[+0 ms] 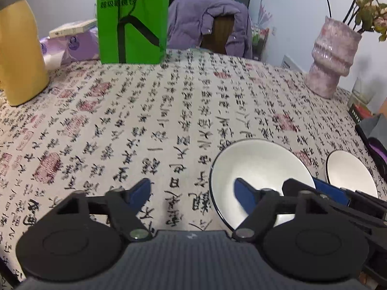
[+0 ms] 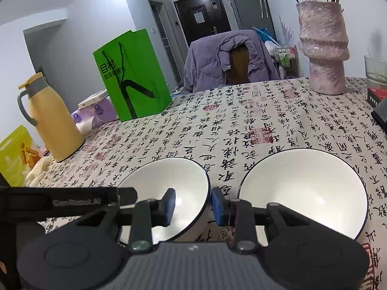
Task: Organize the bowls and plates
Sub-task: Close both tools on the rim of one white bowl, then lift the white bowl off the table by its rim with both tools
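Left wrist view shows my left gripper (image 1: 192,193) standing wide, its two blue pads well apart: the left pad hangs over bare tablecloth (image 1: 169,111), while the right pad (image 1: 245,194) sits inside the near bowl (image 1: 261,166), by that bowl's left rim. I cannot tell whether that pad touches the white inside; the other pad presses on nothing, so this hand grips nothing. A second bowl (image 1: 348,169) stands on the cloth to the right of the first, apart from it. From the right wrist view, my right gripper (image 2: 193,205) has its pads much closer, straddling the right rim of the left bowl (image 2: 167,183): one pad is inside the bowl, the other outside its wall. Some gap shows on each side of the rim, so I cannot tell whether it is pinched. The right bowl (image 2: 302,188) sits just beside it, both upright on the printed cloth. Farther back stand a yellow jug (image 2: 53,120), a green bag (image 2: 133,77) and a pink vase (image 2: 324,50).
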